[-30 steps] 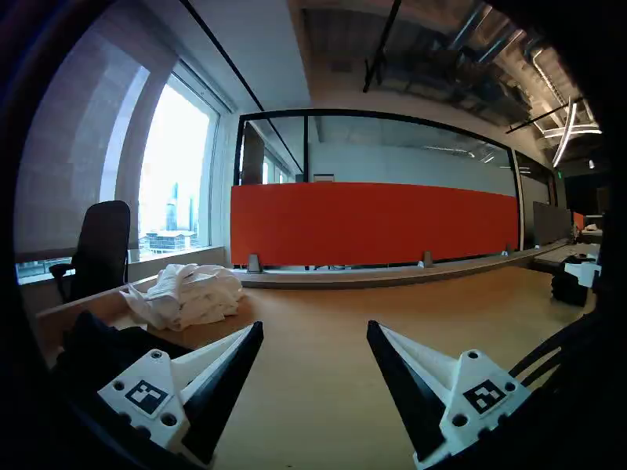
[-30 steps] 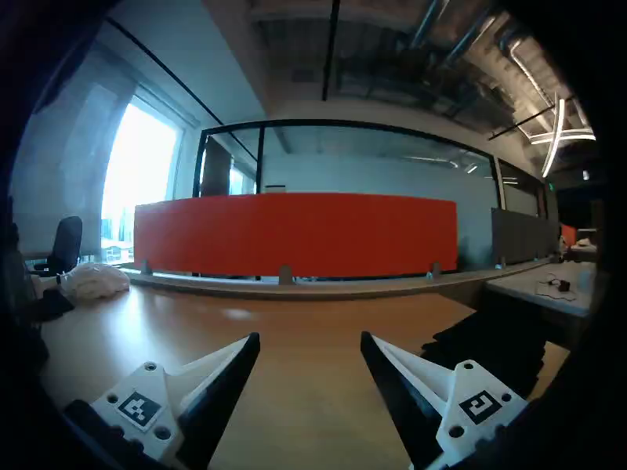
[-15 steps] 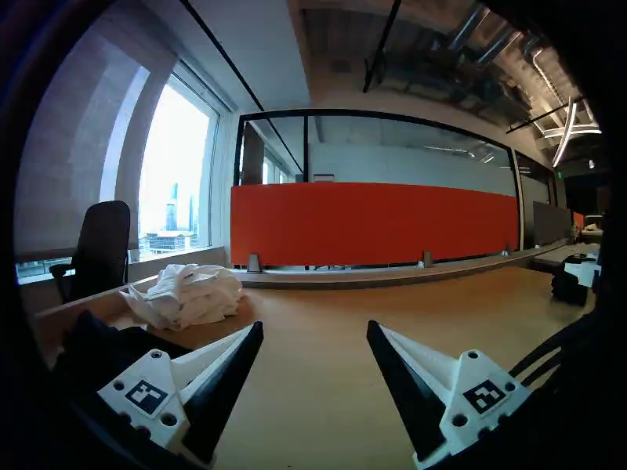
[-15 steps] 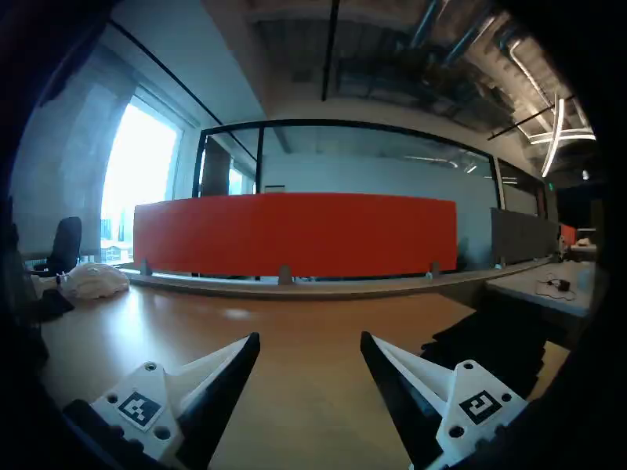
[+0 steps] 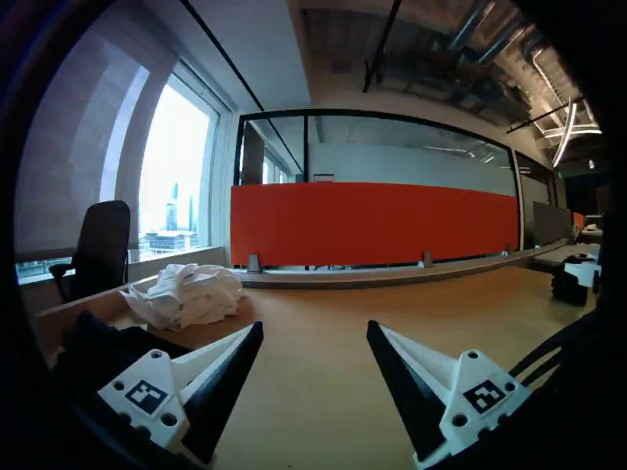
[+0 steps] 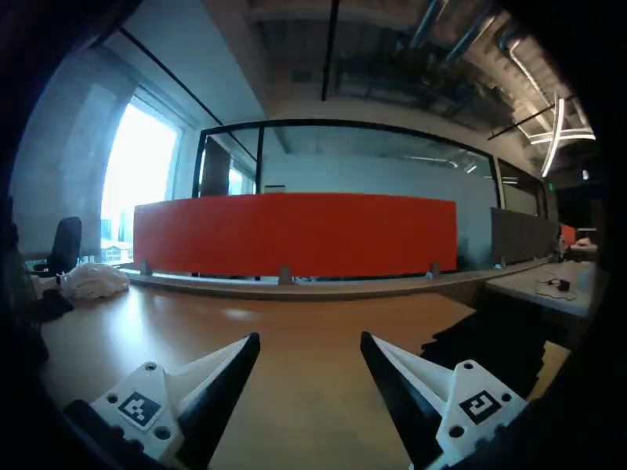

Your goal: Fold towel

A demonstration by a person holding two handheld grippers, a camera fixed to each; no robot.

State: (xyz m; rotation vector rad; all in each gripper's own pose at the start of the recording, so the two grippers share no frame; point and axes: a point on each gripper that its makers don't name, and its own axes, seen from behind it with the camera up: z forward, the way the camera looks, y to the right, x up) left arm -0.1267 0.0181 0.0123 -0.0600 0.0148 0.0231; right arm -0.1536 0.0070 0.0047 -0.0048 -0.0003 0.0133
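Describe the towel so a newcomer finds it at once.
Find the bright window at the left of the left gripper view, then the wooden table below it. The towel lies near the table's far left corner, beside a black chair. It is a white crumpled heap, while the chair is dark.

Long wooden table (image 5: 329,313), light brown top, smooth, faint glare. Crumpled white towel (image 5: 188,294) heaped near far left corner, window side. Black item (image 5: 102,341), kind unclear, on near left part, just in front of towel. In right gripper view, dark pile (image 6: 490,345) of flat stacked cloth on right part of tabletop, well apart from towel. Orange divider panel (image 5: 376,223) standing along far edge on small grey brackets (image 5: 253,262).
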